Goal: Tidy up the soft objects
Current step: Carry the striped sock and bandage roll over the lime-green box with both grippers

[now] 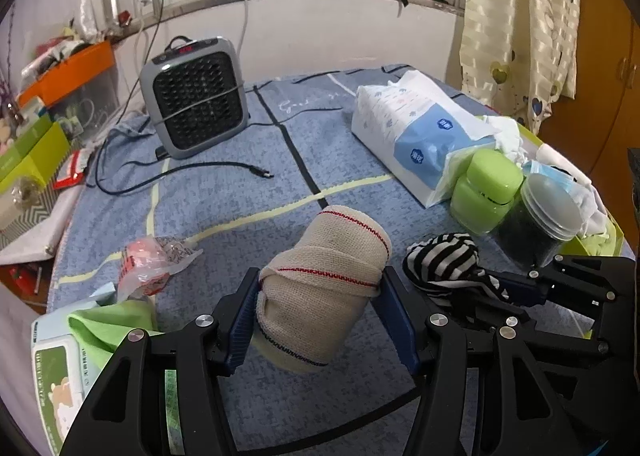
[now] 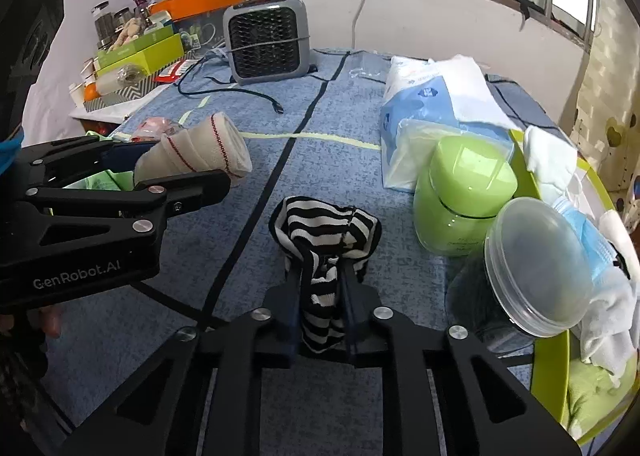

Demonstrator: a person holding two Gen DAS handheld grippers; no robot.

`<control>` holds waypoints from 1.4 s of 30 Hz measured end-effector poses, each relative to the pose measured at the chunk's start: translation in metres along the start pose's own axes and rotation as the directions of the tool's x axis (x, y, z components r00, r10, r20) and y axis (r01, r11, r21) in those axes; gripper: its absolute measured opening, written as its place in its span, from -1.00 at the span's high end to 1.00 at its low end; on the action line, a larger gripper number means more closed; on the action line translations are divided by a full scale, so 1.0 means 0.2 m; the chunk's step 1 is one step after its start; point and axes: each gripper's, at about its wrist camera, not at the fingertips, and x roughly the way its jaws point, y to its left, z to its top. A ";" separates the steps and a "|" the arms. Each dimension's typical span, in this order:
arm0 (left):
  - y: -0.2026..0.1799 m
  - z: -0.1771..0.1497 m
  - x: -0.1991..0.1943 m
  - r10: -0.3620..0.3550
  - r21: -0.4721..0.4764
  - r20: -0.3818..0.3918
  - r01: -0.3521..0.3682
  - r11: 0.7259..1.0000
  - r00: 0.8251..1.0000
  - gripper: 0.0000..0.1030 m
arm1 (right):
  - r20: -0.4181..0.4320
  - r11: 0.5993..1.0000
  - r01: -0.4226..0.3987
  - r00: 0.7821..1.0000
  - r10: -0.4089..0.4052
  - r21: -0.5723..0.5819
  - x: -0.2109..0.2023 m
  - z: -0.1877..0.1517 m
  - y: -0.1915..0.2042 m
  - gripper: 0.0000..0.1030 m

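Left wrist view: left claw, blue pads clenched on either side of a beige bandage roll with red stitched lines, the roll tilted and lifted off the blue patterned cloth covering the surface. Taking the bandage roll as landmark: just right of it, a black-and-white striped sock, bunched, with the right claw reaching in at its lower edge. Further right, a green jar touching a clear-lidded dark jar; behind these, a blue-and-white tissue pack. Left of the roll, a crumpled pink wrapper; lower left, a green cloth over a wipes pack. Far behind the roll, a grey fan heater with a loose black cable. Right wrist view: right claw, pads nearly together and pinching a fold of the striped sock, which rests on the blue cloth. The bandage roll appears upper left, gripped in the left claw, clear of the cloth. Right of the sock, the green jar and clear-lidded jar, both just beside a green tray holding white cloths. Tissue pack and heater stand well behind.
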 end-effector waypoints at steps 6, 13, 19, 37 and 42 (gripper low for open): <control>-0.03 0.01 -0.08 0.004 0.004 0.028 -0.004 1.000 1.000 -0.12 | 0.052 1.000 0.000 0.999 0.000 0.002 -0.09 0.00 -0.01 0.72; -0.07 0.03 -0.18 0.003 0.016 0.069 -0.004 1.000 0.998 -0.12 | 0.111 1.000 0.014 0.994 -0.016 0.014 -0.20 0.01 -0.03 0.72; -0.14 0.07 -0.24 -0.006 0.027 0.101 0.003 1.000 0.995 -0.12 | 0.153 0.999 0.037 0.987 -0.041 0.025 -0.30 0.02 -0.08 0.72; -0.49 0.24 -0.26 -0.093 0.116 0.144 0.076 0.990 0.985 -0.12 | 0.223 0.988 0.105 0.966 -0.129 0.117 -0.52 -0.01 -0.38 0.72; -0.59 0.28 -0.23 -0.115 0.139 0.141 0.095 0.986 0.983 -0.12 | 0.219 0.982 0.125 0.964 -0.154 0.140 -0.54 -0.03 -0.47 0.72</control>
